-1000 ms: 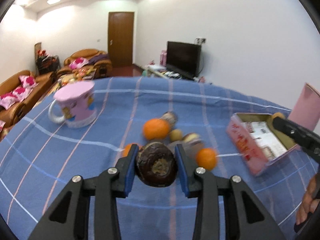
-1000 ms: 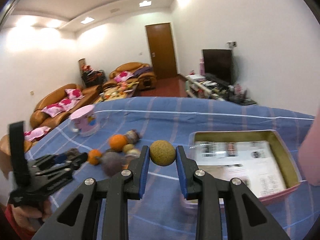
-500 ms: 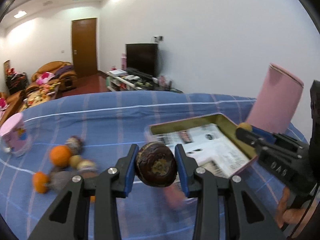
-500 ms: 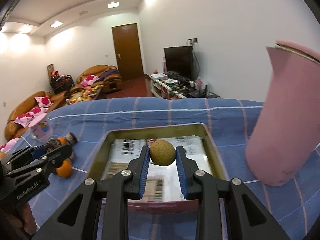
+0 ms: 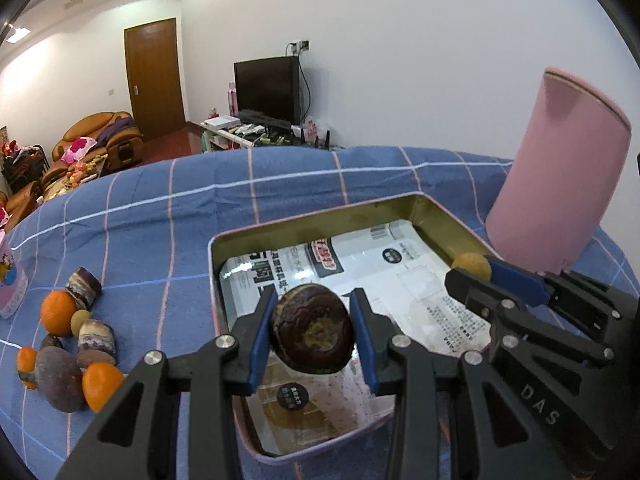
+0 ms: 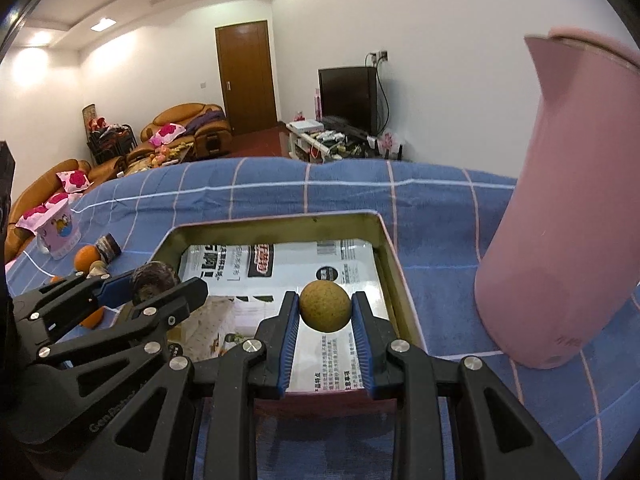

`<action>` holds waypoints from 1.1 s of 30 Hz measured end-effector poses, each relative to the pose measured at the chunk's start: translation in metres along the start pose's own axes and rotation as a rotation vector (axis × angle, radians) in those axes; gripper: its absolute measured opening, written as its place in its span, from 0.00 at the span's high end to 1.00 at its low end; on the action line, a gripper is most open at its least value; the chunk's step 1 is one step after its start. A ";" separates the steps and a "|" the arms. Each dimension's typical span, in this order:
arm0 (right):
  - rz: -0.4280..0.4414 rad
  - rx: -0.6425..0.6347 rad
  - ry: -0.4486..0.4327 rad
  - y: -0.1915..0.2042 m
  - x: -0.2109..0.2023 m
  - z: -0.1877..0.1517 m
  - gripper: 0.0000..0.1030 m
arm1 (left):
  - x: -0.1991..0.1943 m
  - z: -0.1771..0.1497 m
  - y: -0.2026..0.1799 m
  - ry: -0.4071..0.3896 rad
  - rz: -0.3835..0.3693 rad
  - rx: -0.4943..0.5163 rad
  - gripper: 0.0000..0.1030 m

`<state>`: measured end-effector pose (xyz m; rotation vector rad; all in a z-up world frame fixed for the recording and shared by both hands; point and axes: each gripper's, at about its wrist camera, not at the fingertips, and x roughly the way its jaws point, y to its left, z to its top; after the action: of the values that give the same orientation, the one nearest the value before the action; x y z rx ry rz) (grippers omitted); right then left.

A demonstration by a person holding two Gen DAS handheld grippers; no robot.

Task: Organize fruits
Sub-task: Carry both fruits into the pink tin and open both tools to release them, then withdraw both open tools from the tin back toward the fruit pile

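One dark brown fruit (image 5: 312,328) is clamped by the left gripper (image 5: 313,334) and one tan ball-shaped fruit (image 6: 325,306) by the right gripper (image 6: 325,320), both above one open tin (image 5: 320,220). Three oranges (image 5: 58,312) are counted on the blue cloth (image 5: 160,240), beside one pink jug (image 6: 568,200).

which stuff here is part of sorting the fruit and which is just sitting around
Part of the job:
- dark fruit in left gripper
- tan fruit in right gripper
- tin
- fruit pile

Lying about:
- pink jug
- pink mug
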<state>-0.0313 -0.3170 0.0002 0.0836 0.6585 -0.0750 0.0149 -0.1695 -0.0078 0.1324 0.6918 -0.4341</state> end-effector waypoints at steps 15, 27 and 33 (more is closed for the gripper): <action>0.038 0.027 0.020 0.000 0.007 -0.005 0.72 | 0.004 -0.005 -0.005 -0.003 0.062 0.047 0.62; 0.067 0.134 -0.102 -0.017 -0.014 0.000 0.42 | -0.017 -0.002 0.003 -0.122 0.154 0.025 0.16; 0.020 0.162 -0.205 -0.022 -0.030 0.002 0.30 | -0.038 -0.003 0.002 -0.225 0.208 0.052 0.00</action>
<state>-0.0557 -0.3376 0.0185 0.2352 0.4459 -0.1158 -0.0124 -0.1543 0.0141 0.1997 0.4397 -0.2619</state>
